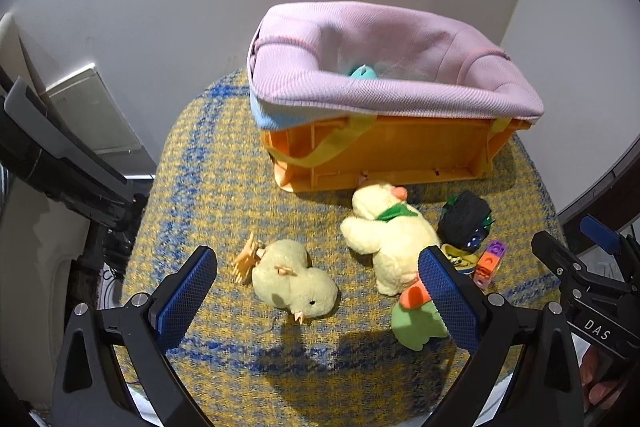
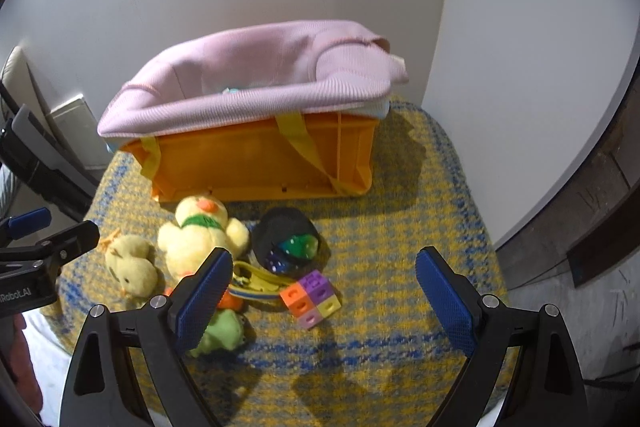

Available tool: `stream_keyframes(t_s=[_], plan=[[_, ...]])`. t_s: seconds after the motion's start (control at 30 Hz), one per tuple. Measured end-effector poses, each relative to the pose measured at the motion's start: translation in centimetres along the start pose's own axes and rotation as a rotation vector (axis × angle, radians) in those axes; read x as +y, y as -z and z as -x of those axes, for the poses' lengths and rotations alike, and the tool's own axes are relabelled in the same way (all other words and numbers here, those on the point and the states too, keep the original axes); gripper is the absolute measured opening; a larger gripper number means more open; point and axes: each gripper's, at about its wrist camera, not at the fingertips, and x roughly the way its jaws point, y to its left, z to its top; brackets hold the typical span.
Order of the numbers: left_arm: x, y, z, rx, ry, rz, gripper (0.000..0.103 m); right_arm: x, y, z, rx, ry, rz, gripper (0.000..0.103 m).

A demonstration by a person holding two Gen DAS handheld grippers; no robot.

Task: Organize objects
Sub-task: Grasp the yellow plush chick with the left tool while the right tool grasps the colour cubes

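An orange crate (image 1: 384, 151) lined with pink cloth (image 1: 384, 67) stands at the back of a yellow-and-blue mat (image 1: 224, 155), a teal toy (image 1: 363, 71) just visible inside. In front of the crate lie a duck (image 1: 386, 231), a chick (image 1: 294, 279), a dark pouch (image 2: 286, 239), a cube block (image 2: 312, 299), a yellow strap (image 2: 256, 281) and a green toy (image 2: 220, 333). The left gripper (image 1: 320, 303), released and empty, hovers over the chick; the right gripper (image 2: 324, 297), likewise spread wide, hovers near the cube block.
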Motion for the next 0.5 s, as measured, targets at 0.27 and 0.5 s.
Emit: stream_keyframes(t_s=[0.27,0.5], plan=[[0.3,2.0,-1.5,-0.014,-0.019,0.027,0.103,0.0,2.0,-2.1,0.021,-0.005,0.008,0.093],[0.4,3.2,-2.8,-0.020,-0.044,0.024,0.103,0.2,3.6,-3.9,0.034,-0.011,0.028,0.093]])
